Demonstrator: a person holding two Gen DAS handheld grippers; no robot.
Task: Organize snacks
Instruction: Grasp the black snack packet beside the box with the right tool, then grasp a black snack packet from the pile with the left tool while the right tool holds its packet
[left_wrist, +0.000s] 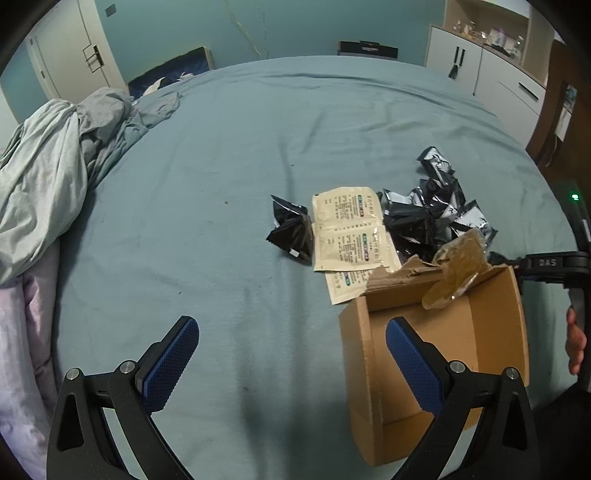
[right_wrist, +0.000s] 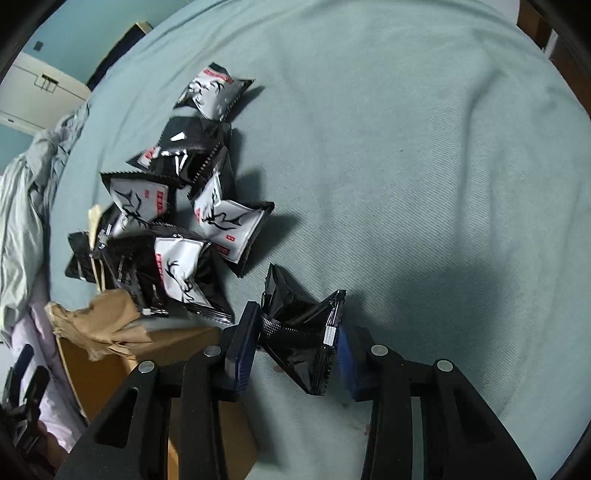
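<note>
Left wrist view: a blue-green bed sheet (left_wrist: 258, 147) carries an open cardboard box (left_wrist: 436, 350) with a heap of black-and-silver snack packets (left_wrist: 436, 206) just behind it. The left gripper (left_wrist: 291, 354) hovers with fingers spread wide, holding nothing. The right gripper (right_wrist: 297, 347) pinches one black packet (right_wrist: 303, 332) beside the box.

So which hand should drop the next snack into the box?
The right tool: it is shut on a black foil snack packet beside the open cardboard box. The left tool is open, holding nothing.
</note>
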